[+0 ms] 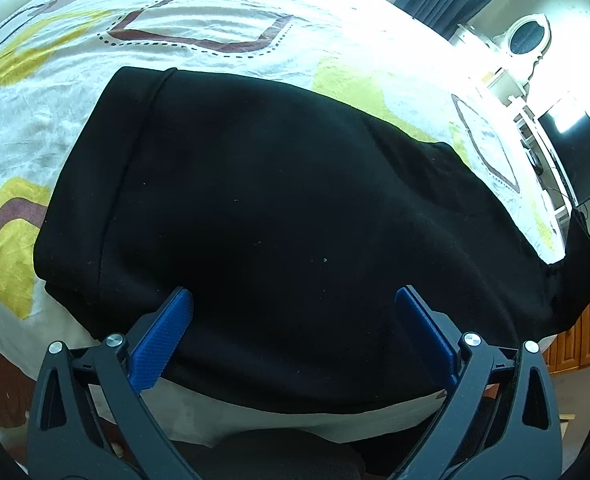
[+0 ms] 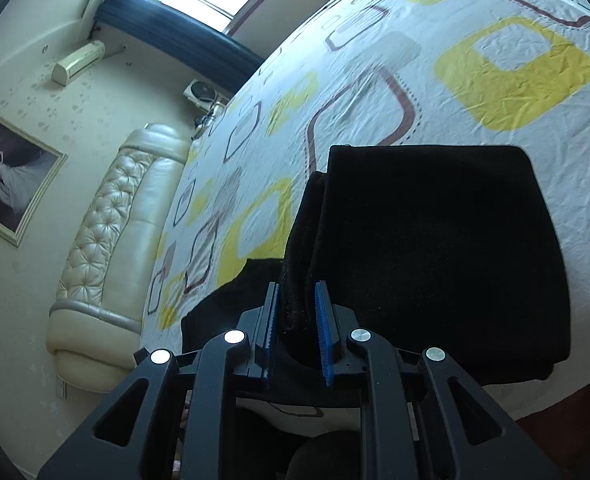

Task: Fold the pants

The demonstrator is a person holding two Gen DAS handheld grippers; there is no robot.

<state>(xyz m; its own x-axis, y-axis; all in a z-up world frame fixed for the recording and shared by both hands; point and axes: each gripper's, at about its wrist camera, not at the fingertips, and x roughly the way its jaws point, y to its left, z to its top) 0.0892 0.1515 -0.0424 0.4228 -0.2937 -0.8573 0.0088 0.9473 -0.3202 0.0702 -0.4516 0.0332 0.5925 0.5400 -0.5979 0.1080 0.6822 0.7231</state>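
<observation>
Mostly bare patterned bedsheet [image 2: 495, 60], headboard [image 2: 107, 248] far side; right gripper [image 2: 297, 320] clamps black pants [image 1: 275, 220] fold, left gripper [image 1: 294, 308] spread wide.

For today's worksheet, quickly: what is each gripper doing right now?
Left gripper: open, above the pants, holding nothing.
Right gripper: closed on a bunched fold of the pants.

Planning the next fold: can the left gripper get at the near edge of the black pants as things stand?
Probably yes. The left gripper is open over the black pants, its blue fingers wide apart, and nothing lies between them and the near edge.
</observation>
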